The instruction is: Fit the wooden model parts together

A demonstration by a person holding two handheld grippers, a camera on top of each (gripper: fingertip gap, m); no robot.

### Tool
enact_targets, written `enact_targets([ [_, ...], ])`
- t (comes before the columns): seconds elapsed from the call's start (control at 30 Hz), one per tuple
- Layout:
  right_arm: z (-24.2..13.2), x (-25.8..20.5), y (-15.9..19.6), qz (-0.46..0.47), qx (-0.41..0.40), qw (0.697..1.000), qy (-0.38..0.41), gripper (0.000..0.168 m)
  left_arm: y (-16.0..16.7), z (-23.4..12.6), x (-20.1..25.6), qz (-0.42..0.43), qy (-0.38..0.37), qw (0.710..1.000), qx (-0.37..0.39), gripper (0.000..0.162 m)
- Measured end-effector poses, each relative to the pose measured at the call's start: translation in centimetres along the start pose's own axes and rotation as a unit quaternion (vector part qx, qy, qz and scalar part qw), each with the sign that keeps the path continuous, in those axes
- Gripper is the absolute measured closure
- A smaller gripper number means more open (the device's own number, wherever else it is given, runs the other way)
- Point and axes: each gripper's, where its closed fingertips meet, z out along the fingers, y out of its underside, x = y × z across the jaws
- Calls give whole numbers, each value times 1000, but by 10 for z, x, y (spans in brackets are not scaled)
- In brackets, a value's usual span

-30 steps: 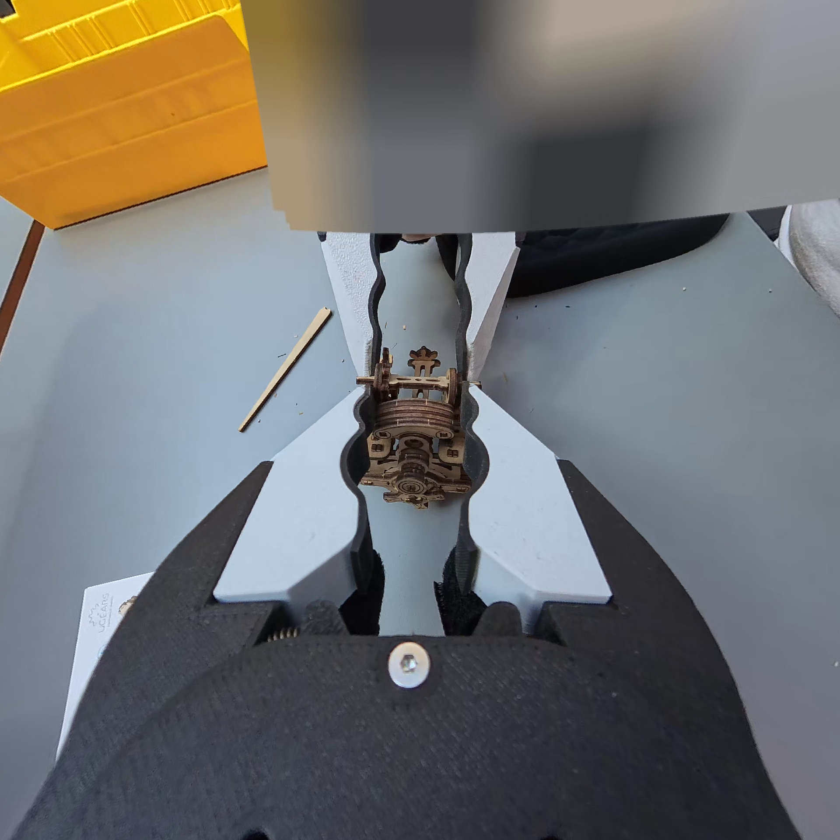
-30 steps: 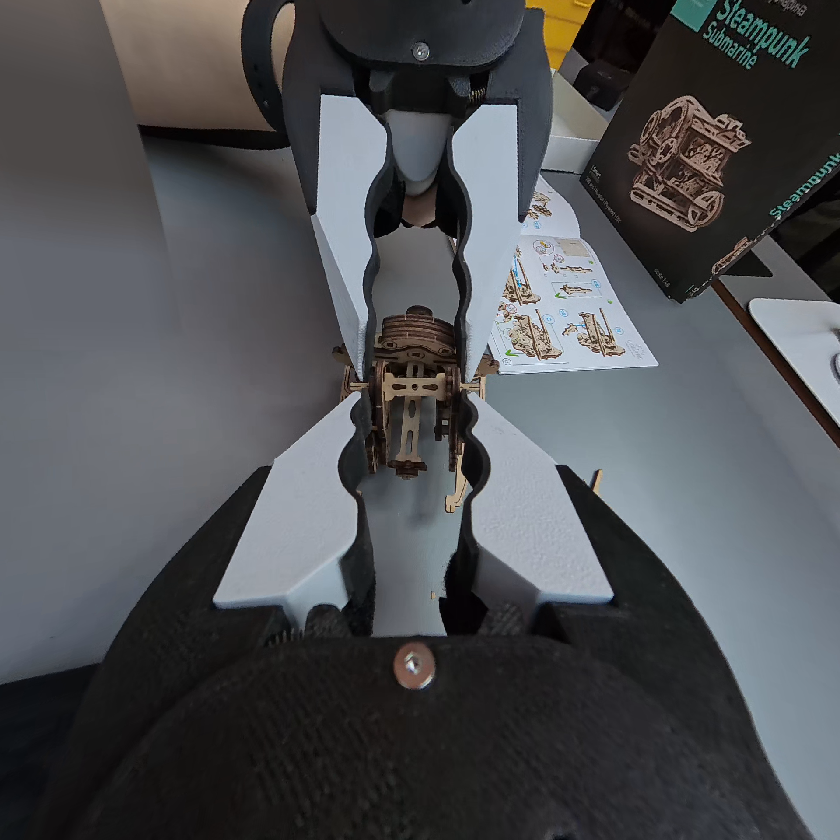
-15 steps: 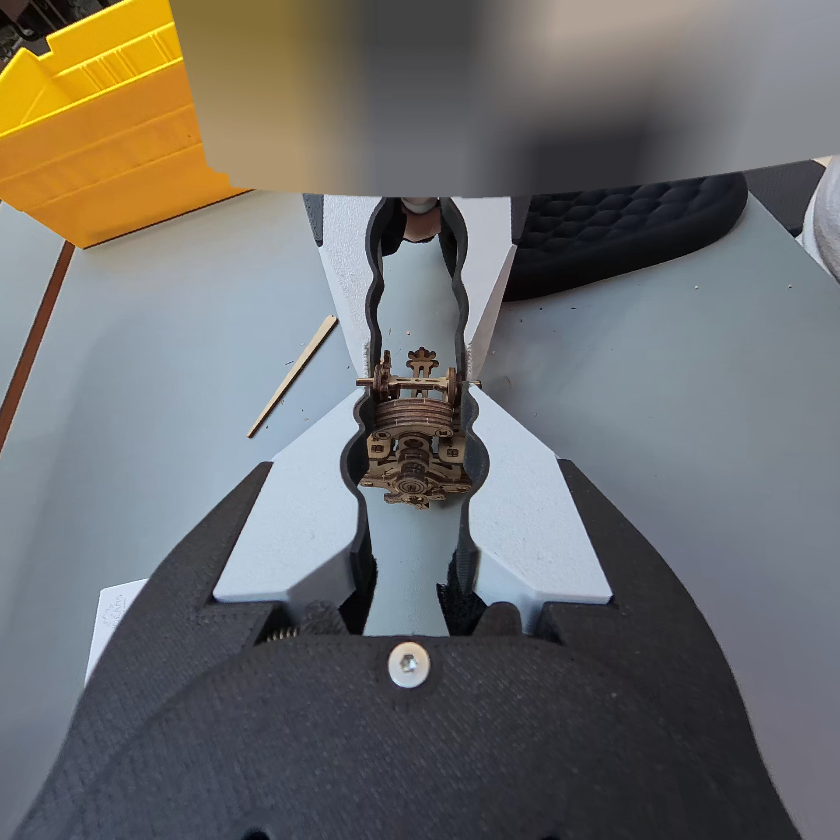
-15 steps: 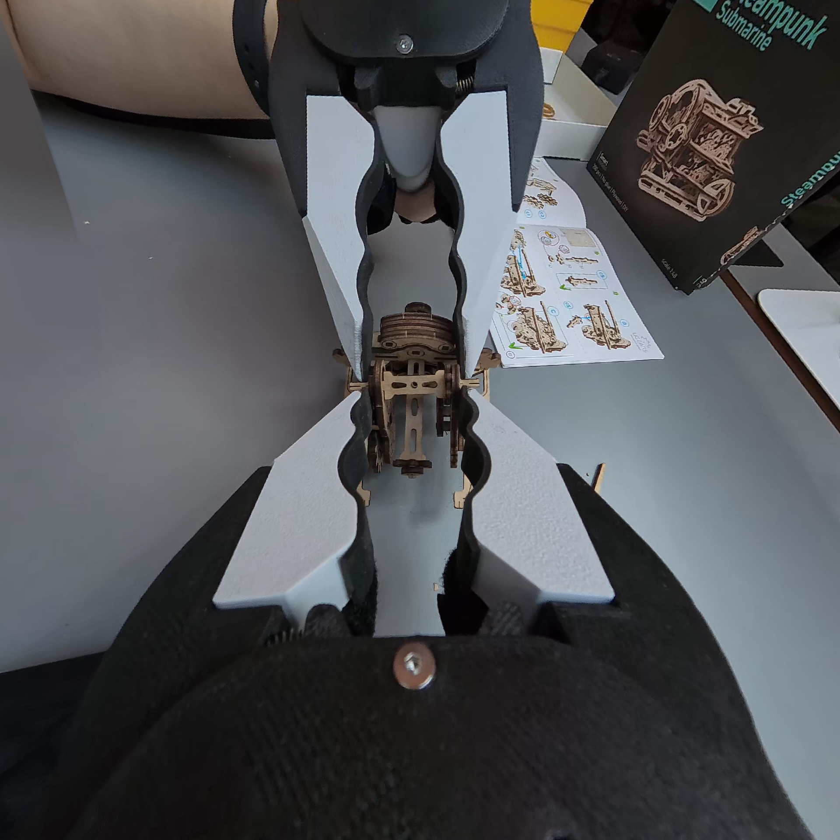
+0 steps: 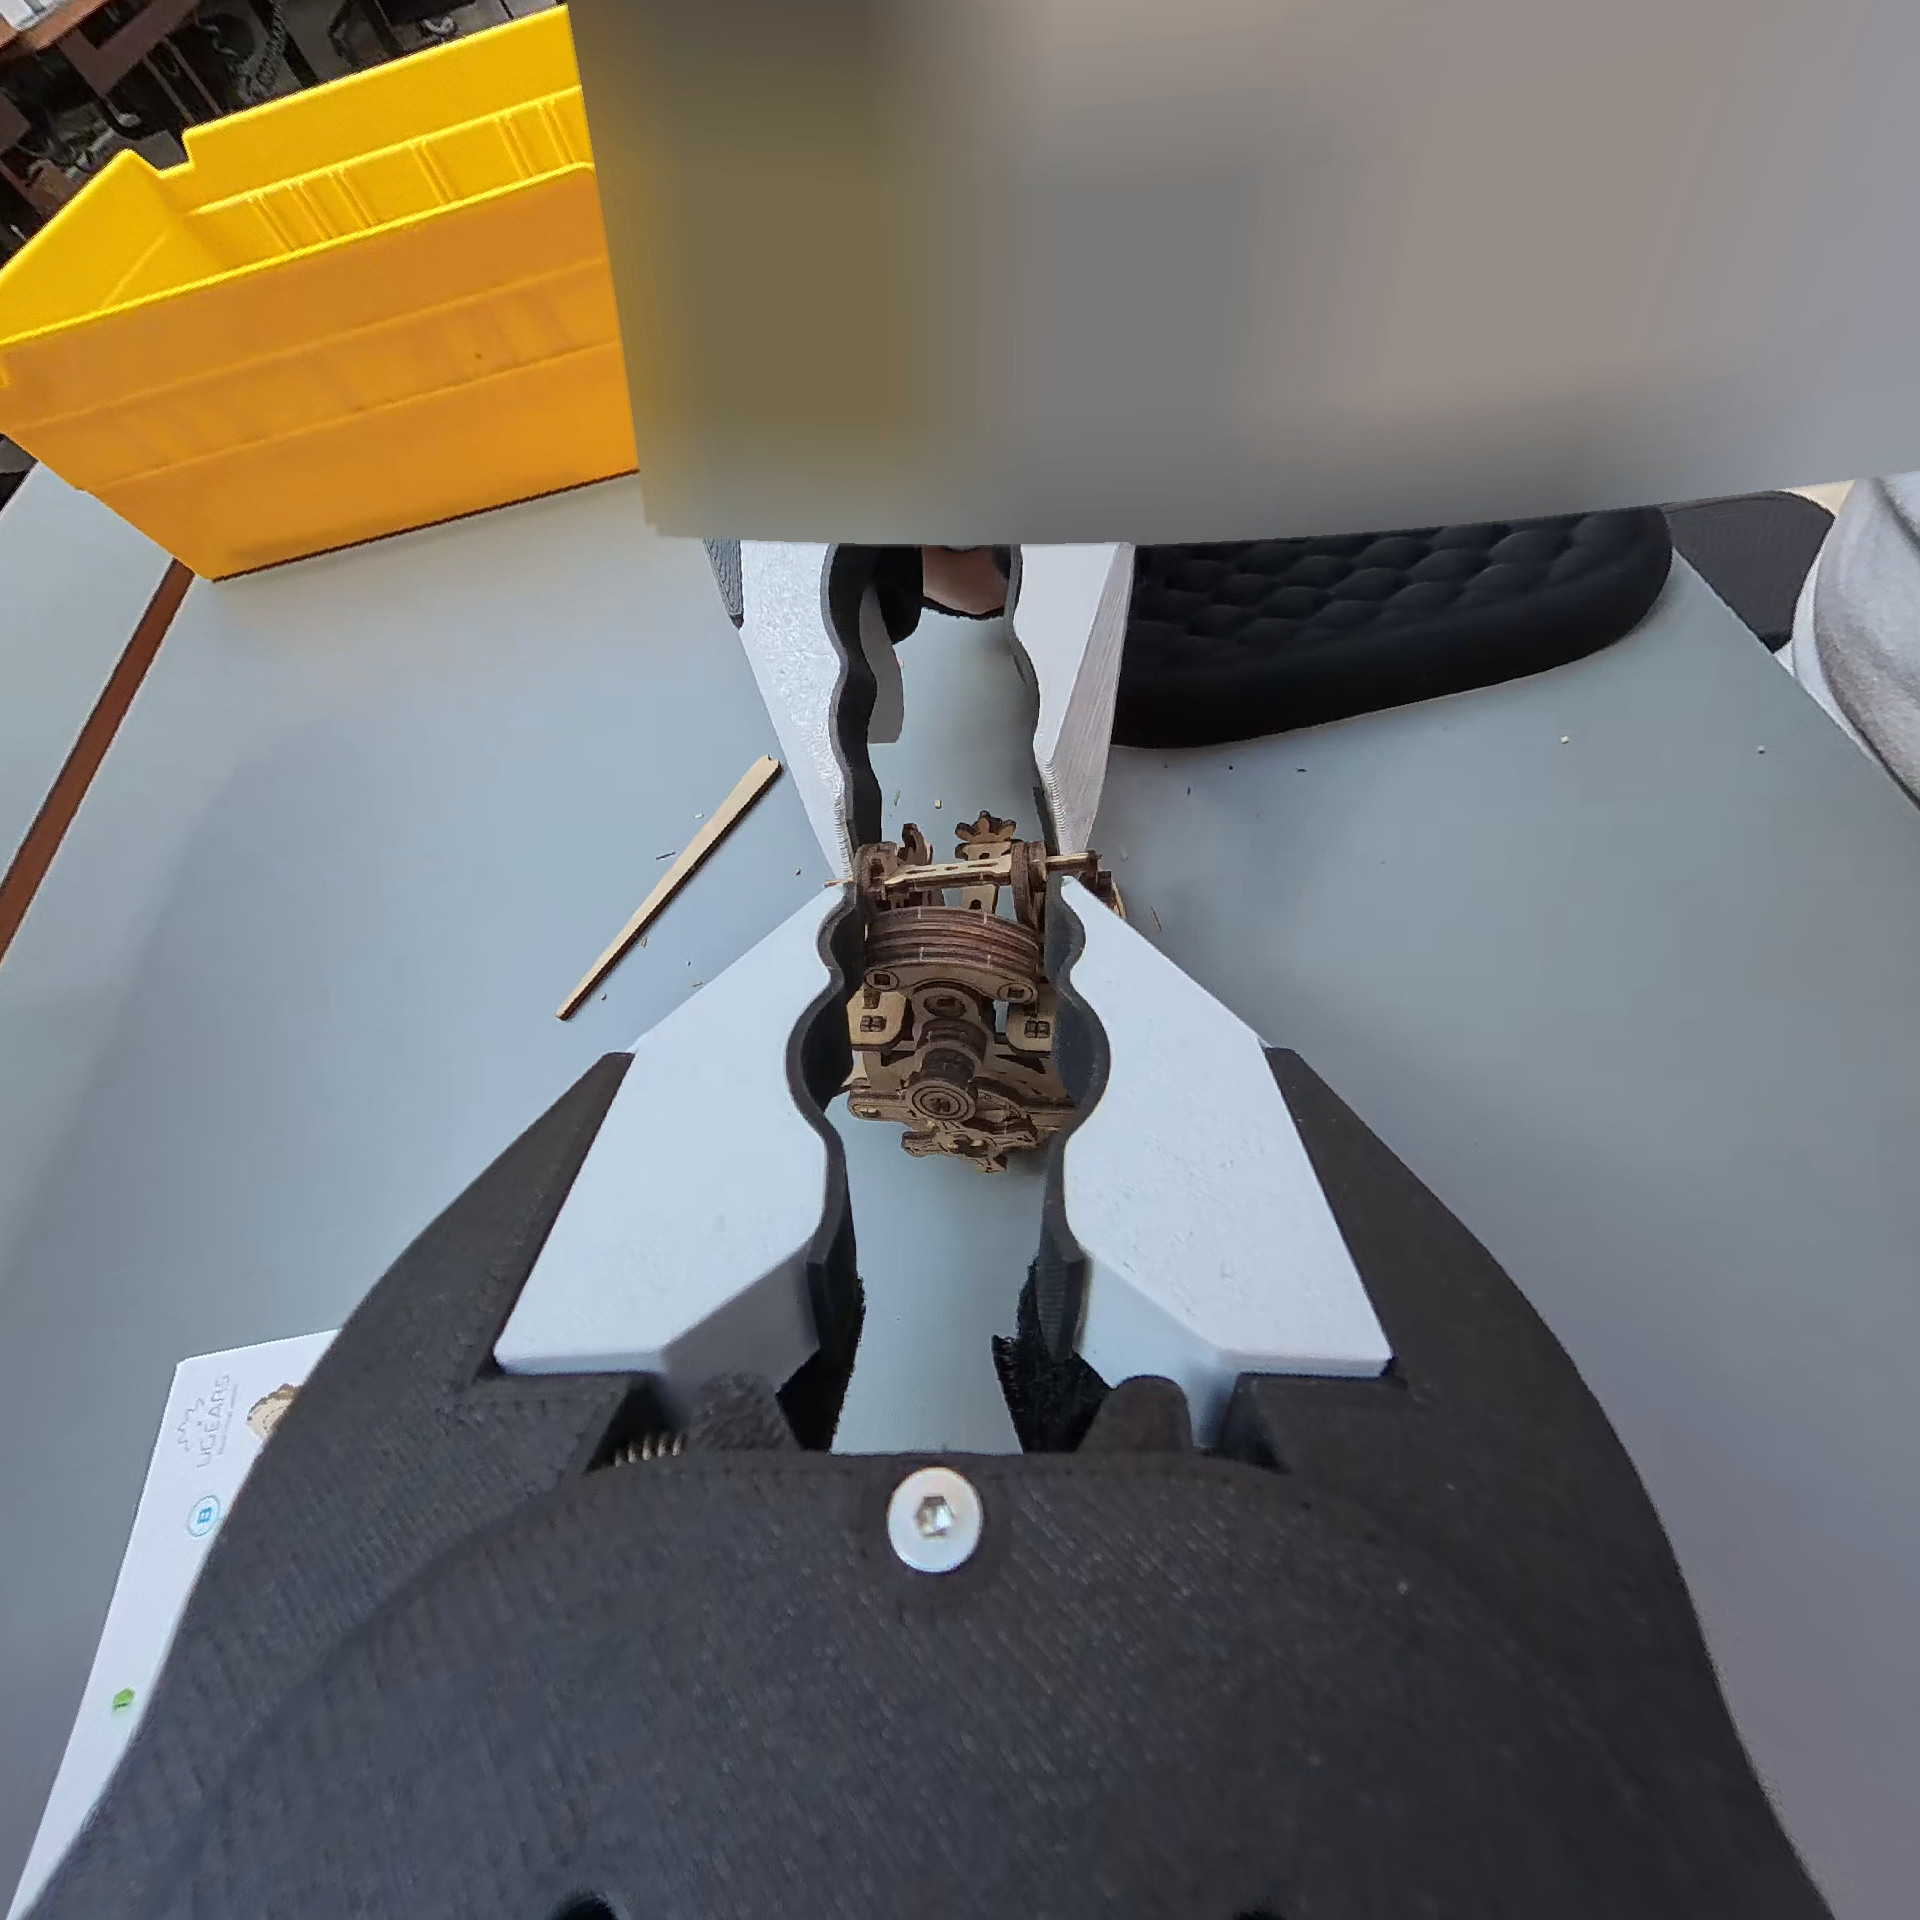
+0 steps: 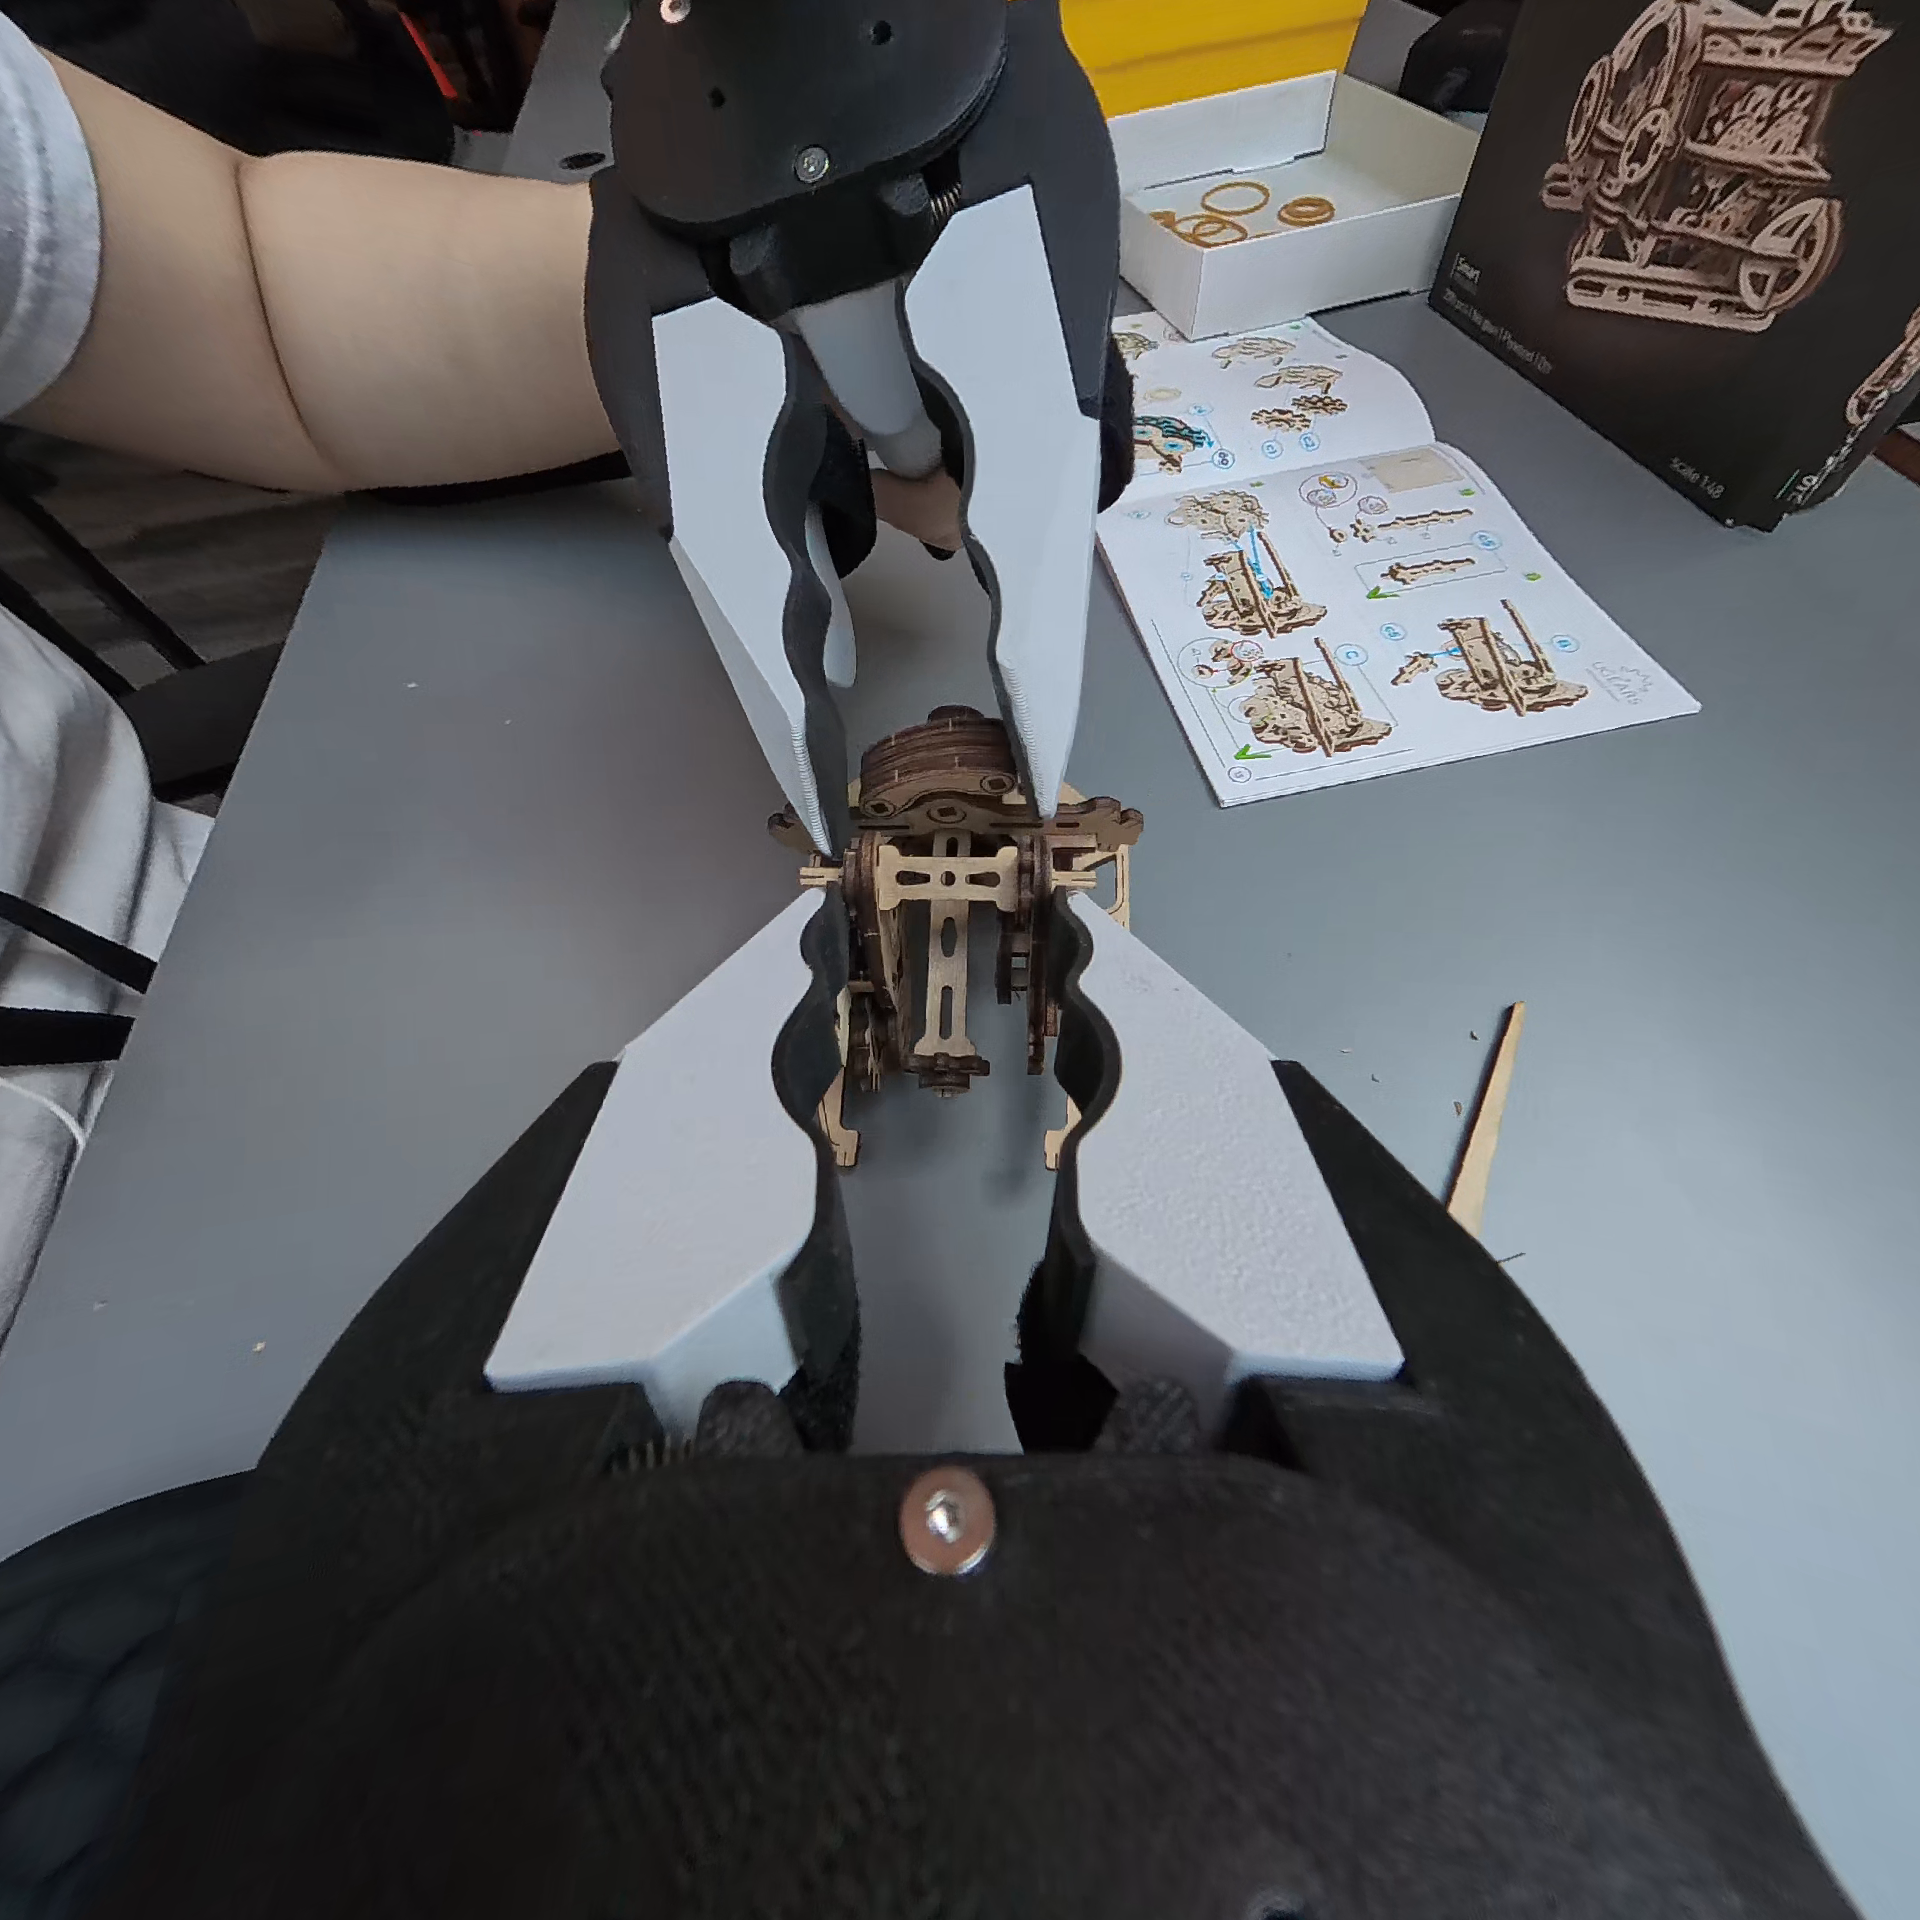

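A small wooden model point(image 5: 951, 997) of laser-cut parts, with a ribbed drum, a cross axle and legs, is held between both grippers just above the grey table point(image 5: 364, 831). My left gripper point(image 5: 956, 904) is shut on its drum end. My right gripper point(image 6: 940, 904) is shut on the axle and frame end point(image 6: 940, 935). The two grippers meet tip to tip. The right gripper point(image 5: 961, 842) shows from the top of the left wrist view. The left gripper point(image 6: 930, 816) shows from the top of the right wrist view. The axle looks slightly slanted in the left wrist view.
A yellow bin point(image 5: 312, 343) stands at the far left and a black cushion point(image 5: 1382, 623) lies behind. A thin wooden stick point(image 6: 1486, 1112) lies on the table. An open instruction booklet point(image 6: 1351, 582), a white tray point(image 6: 1278, 260) and a dark box point(image 6: 1683, 229) are nearby. A person's forearm point(image 6: 364, 332) is at the left. Less than 4 cm separates the two grippers' tips. From the right gripper's tips to the thin wooden stick point(image 6: 1486, 1112) is close to 11 cm. The left camera catches it too, in the left wrist view point(image 5: 624, 935).
Both grippers keep their hold on the model. The pair has tilted, so the axle now sits slanted, and more of the yellow bin and white tray has come into view.
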Motion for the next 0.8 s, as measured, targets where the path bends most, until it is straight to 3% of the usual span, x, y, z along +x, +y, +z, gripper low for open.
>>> enact_targets([
  [0.13,-1,0,1,23,5,1000,-17,132,-1,-1,-2,5,-13,1000,0,133],
  [0.3,-1,3,2,-14,1,1000,7,132,6,4,3,-33,11,999,-20,113],
  [0.4,0,2,2,-29,-2,999,15,132,3,3,-1,-29,-5,1000,-10,127],
  [0.5,0,2,2,-35,-3,999,20,132,-1,1,-1,-30,-4,1000,-3,129],
  [0.8,1,2,4,-53,-12,998,34,132,5,5,0,-22,-7,999,-23,119],
])
